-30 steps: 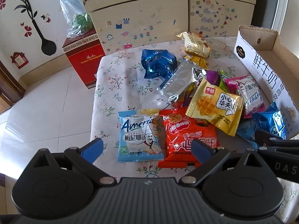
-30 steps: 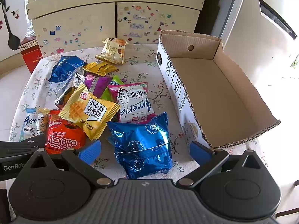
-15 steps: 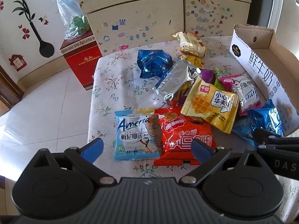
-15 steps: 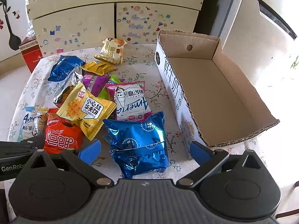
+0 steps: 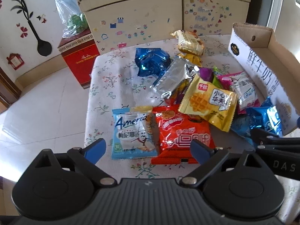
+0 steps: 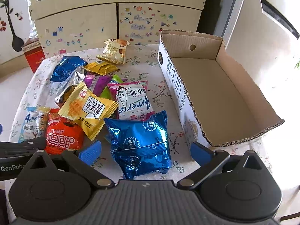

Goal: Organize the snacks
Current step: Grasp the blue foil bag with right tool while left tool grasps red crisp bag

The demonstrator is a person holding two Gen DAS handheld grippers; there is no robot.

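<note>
Nothing moved; light-blue packet [image 6: 34,123] half-hidden (overlapped).

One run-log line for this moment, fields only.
stage: pre-grasp | left gripper: open, empty | right gripper: open, over shiny blue foil packet | brown cardboard box: empty

A table covered in white floral cloth [image 6: 142,63] carries a heap of foil snack packets [image 6: 90,108]; right of the heap lies an open cardboard box [image 6: 221,101].

A lived-in home, probably a child's room: stickers dot the cupboard doors [image 6: 116,24], a flower decal [image 5: 31,24] climbs the wall, floral cloth [image 5: 112,78] covers the bench.
</note>
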